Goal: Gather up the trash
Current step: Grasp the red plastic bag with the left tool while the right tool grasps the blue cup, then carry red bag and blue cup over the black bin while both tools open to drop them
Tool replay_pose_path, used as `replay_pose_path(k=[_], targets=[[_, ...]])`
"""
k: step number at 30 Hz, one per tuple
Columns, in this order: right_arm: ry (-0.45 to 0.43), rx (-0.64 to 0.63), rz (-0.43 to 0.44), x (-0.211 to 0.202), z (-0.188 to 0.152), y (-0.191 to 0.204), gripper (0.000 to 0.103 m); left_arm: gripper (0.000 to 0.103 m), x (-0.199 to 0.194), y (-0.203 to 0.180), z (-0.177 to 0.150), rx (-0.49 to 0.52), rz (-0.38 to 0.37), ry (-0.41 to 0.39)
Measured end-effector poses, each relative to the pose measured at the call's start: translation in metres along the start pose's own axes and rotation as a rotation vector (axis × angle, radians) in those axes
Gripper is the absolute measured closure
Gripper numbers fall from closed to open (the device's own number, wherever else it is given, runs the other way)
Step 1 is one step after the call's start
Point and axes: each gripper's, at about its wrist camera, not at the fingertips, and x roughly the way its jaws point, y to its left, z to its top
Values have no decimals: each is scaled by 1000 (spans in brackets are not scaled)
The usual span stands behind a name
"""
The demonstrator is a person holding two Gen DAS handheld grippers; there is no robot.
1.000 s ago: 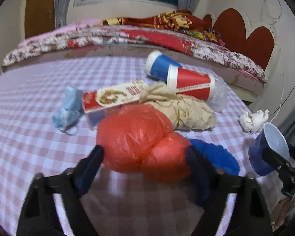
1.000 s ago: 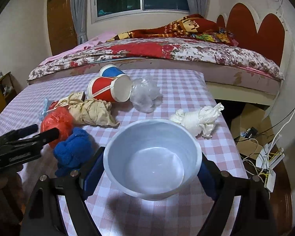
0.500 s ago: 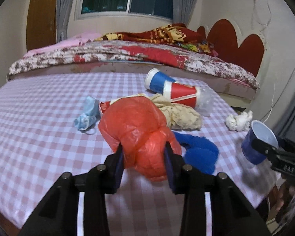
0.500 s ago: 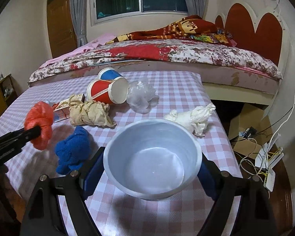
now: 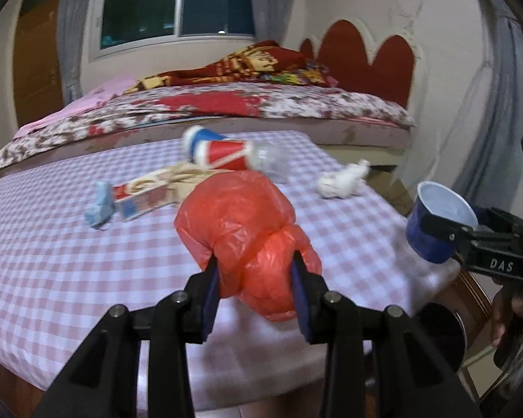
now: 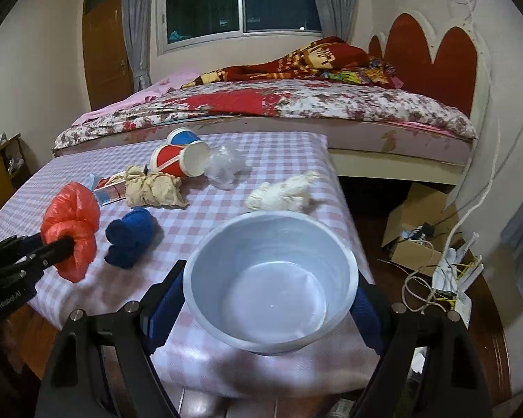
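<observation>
Our left tongs [image 5: 254, 287] pinch the crumpled red plastic bag [image 5: 244, 230] narrowly, lifted off the checked tablecloth [image 5: 52, 244]; our right tongs [image 6: 266, 299] clasp the blue cup [image 6: 272, 282] wide, mouth up. The bag bulges wider than the cup's mouth, so it could snag on the rim and spill out. Ahead of the tongs we count two paper cups [image 6: 177, 155], one carton [image 5: 141, 196], and one blue [image 6: 130, 237], one white [image 6: 282, 193] and one tan wad [image 6: 155, 190].

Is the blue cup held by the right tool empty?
Empty. The right wrist view looks straight into the blue cup: bare white bottom, nothing inside, between the right tool fingers.
</observation>
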Motion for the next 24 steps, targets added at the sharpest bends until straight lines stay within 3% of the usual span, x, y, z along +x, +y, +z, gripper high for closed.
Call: replay_pose_path(k=[12, 24], targets=[[18, 105, -100, -39, -34, -74, 17, 65, 6, -86, -10, 94, -140, 33], [104, 185, -179, -65, -93, -136, 17, 65, 8, -165, -37, 183, -278, 98]])
